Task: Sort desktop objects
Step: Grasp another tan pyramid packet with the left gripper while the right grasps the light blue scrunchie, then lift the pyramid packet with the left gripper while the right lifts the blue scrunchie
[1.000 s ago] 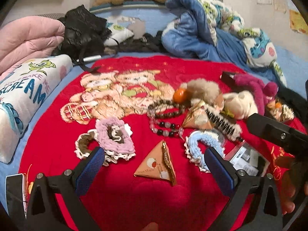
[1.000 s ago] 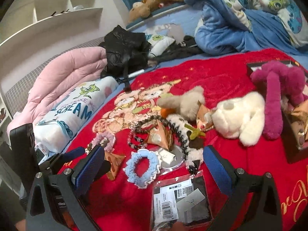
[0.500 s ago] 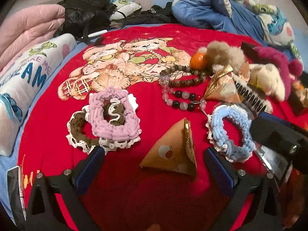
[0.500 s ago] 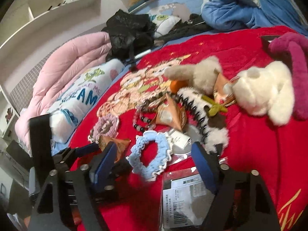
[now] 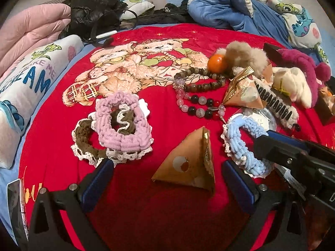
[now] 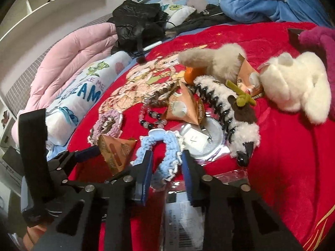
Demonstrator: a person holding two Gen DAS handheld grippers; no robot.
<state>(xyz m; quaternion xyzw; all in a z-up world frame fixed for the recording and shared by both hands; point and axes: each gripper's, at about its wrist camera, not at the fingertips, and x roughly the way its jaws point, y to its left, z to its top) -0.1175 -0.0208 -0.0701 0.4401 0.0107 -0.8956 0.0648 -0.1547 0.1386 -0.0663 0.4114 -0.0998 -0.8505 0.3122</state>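
Note:
On the red blanket lie a blue scrunchie, a pink scrunchie on top of a brown one, two bead bracelets and a brown triangular packet. My left gripper is open, low over the blanket, with the packet just ahead between its fingers. My right gripper is closing its jaws around the near rim of the blue scrunchie. The rim sits between the pads, which do not visibly squeeze it. One of its fingers shows over the scrunchie in the left wrist view.
A fluffy hair claw, a second triangular packet, an orange ball, plush toys and a clear barcode bag crowd the right side. A printed pillow, pink quilt and black jacket border the left.
Both grippers have come down closer to the blanket. The right jaws have narrowed from wide open to a small gap around the blue scrunchie. The left jaws stay wide.

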